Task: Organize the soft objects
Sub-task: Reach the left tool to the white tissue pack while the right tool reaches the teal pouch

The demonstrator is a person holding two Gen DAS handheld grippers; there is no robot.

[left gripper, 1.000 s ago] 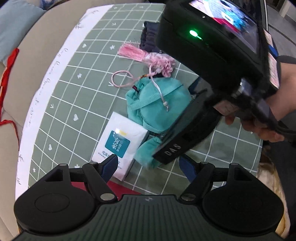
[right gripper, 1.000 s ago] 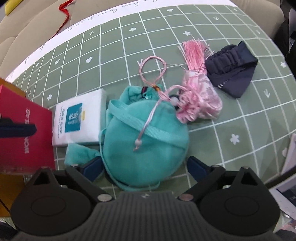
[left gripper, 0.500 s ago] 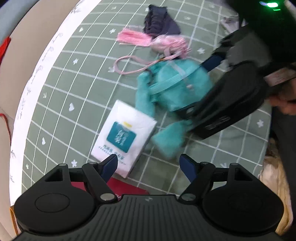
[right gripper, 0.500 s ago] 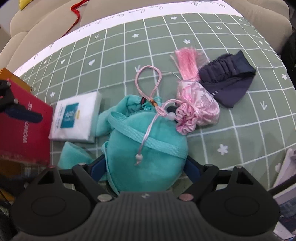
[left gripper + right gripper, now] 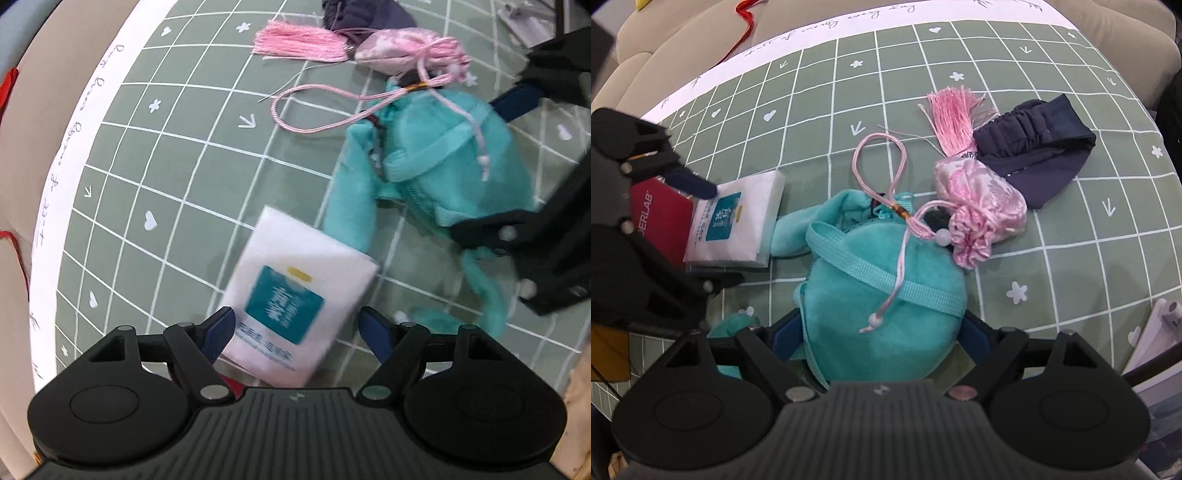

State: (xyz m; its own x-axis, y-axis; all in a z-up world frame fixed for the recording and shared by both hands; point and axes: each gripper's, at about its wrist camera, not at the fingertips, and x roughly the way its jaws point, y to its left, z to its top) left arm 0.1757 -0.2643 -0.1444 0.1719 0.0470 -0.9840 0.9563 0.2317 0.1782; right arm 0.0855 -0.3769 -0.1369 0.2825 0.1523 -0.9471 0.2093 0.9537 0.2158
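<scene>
A teal plush pouch (image 5: 879, 295) lies on the green grid cloth (image 5: 820, 110); it also shows in the left wrist view (image 5: 454, 162). My right gripper (image 5: 879, 336) has its blue fingers pressed against both sides of the pouch. A pink tasselled sachet (image 5: 979, 203) lies beside the pouch, its cord draped over it. A dark navy fabric piece (image 5: 1041, 147) lies behind the sachet. A white tissue pack (image 5: 295, 295) sits between the open fingers of my left gripper (image 5: 297, 330), which is seen from the right wrist (image 5: 690, 182) over the pack.
A red box (image 5: 661, 218) lies left of the tissue pack under my left gripper. A beige sofa (image 5: 683, 48) borders the cloth at the back. A white object (image 5: 1160, 332) sits at the right edge.
My right gripper has closed in on the teal pouch. My left gripper has moved forward and down so the tissue pack lies between its fingers.
</scene>
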